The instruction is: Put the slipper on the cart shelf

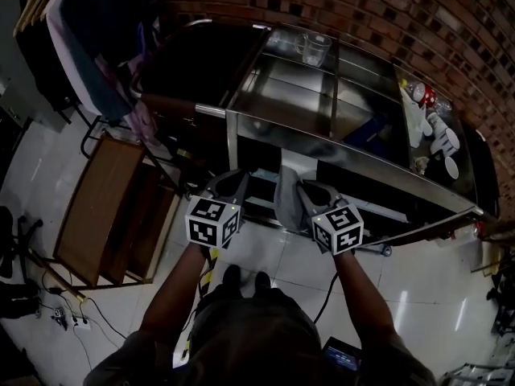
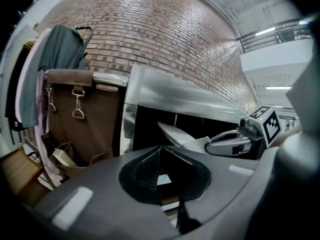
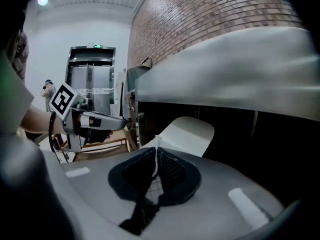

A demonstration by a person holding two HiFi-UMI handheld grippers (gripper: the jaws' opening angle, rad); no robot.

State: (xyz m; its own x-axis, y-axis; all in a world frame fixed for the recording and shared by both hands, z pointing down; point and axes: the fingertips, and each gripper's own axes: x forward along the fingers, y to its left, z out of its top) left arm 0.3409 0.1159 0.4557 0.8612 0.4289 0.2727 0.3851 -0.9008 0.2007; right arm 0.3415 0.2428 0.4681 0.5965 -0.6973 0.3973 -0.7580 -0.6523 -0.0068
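Observation:
My right gripper (image 1: 304, 188) is shut on the edge of a pale grey slipper (image 1: 286, 198), which it holds upright in front of the steel cart (image 1: 241, 121), at the level of the cart's dark lower opening. In the right gripper view the slipper (image 3: 186, 134) sticks out past the closed pads (image 3: 167, 166) toward the shadowed shelf space. My left gripper (image 1: 233, 178) hovers just left of it, jaws together with nothing between them. The left gripper view shows the slipper (image 2: 177, 133) and the right gripper (image 2: 235, 141) off to its right.
A glass jug (image 1: 314, 48) stands on the cart's top tray, with white dishes (image 1: 441, 139) at its right end. A brown wooden rack (image 1: 100, 207) and hanging clothes (image 1: 88, 51) are to the left. A brick wall (image 1: 362, 6) runs behind. Cables (image 1: 68, 312) lie on the tiled floor.

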